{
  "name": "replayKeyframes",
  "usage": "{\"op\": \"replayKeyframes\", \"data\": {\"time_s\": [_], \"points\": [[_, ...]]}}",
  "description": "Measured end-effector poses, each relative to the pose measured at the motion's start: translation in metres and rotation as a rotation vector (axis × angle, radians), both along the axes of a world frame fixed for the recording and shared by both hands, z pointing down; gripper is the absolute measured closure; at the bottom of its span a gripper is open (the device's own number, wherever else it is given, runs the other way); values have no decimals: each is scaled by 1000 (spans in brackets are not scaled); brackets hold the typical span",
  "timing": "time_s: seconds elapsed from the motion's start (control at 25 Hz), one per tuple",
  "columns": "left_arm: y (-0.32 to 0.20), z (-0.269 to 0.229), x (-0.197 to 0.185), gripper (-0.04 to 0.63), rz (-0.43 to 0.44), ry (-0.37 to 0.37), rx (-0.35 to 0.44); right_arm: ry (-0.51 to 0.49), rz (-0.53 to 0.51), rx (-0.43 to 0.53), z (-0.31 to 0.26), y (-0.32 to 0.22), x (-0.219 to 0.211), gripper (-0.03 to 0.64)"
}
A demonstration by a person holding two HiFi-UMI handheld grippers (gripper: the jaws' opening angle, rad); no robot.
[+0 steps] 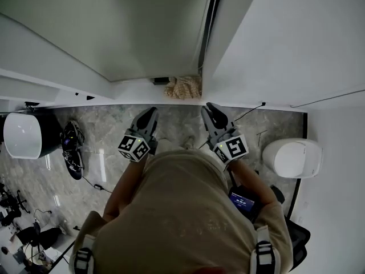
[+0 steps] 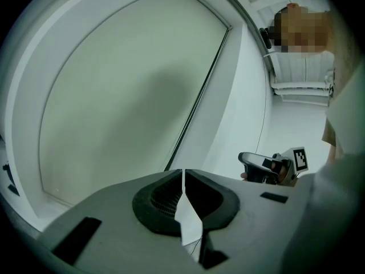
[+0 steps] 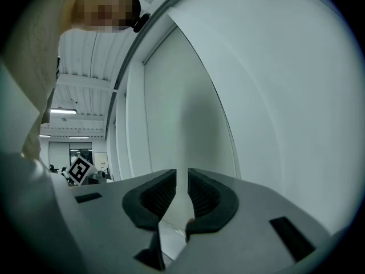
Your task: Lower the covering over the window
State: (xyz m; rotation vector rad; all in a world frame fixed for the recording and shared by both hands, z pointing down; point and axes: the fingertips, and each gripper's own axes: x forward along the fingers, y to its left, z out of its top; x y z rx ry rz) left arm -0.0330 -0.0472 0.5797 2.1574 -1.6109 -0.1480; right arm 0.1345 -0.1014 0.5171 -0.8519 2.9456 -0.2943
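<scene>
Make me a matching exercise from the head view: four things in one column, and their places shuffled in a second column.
1 window blind
2 dark shoes
3 white rounded container
4 beige patterned bundle

A floor, far right
B floor, left
C picture's upper left
D foot of the window

Pairs: 1-C, 2-B, 3-A, 4-D

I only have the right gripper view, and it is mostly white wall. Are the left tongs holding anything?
Observer: No. The left tongs are shut, with nothing between them.
Operator: What are they pointing at?
Observer: The blind. It covers all of the pane that the left gripper view shows.
Operator: Is there anything underfoot?
Observer: In the head view, a tan bundle lies on the floor below the blind.
</scene>
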Motion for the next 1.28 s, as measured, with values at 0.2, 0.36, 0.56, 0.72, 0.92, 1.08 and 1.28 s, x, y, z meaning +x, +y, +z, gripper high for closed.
{"op": "replayKeyframes", "data": {"time_s": [0.2,0.36,0.56,0.72,0.92,1.08,1.28], "points": [[-10,4,16,565,21,-1,-12,-5,3,-1,2,-9,10,566],[-23,-1,27,565,44,-11,-3,-16,23,-3,0,-19,19,566],[-33,3,27,565,63,-1,-13,-9,49,-18,4,-24,21,566],[-41,4,27,565,87,7,-15,19,65,-38,7,-27,22,566],[-58,7,17,565,136,18,-19,13,97,-12,6,-34,8,566],[-77,2,-1,565,195,18,-11,-9,147,-10,-6,-47,-14,566],[-96,0,-26,565,268,22,-11,-4,187,1,-13,-59,-48,566]]}}
